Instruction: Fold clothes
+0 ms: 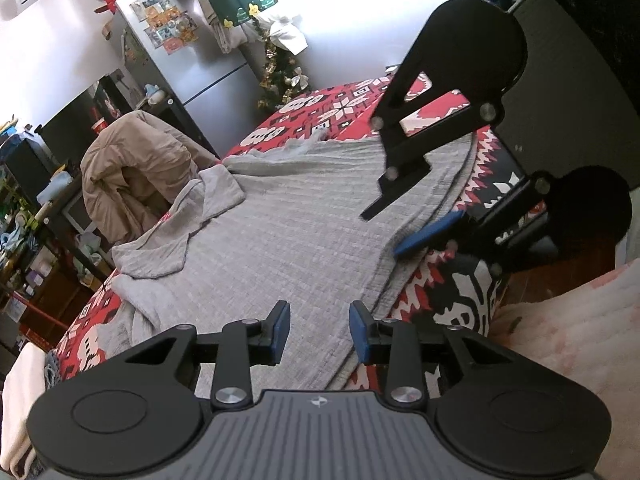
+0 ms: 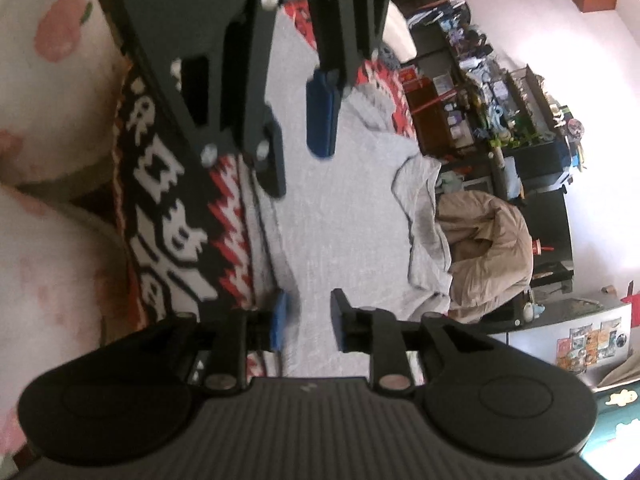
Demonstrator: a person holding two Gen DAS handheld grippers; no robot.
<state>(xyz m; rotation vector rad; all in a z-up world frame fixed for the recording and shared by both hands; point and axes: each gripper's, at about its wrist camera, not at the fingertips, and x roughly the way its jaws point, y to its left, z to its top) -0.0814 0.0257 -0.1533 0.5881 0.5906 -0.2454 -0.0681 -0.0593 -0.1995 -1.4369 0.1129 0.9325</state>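
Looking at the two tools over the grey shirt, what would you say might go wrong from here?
1. Both tools are open and close together: the left tool and right tool might collide while grasping.
2. The shirt lies at the blanket edge; a pull may drag it off the near side.
3. The collar end is rumpled, so a fold now could trap wrinkles.

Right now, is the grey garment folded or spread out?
Mostly spread: the grey garment lies flat across the patterned cover, collar visible, one side edge doubled over.
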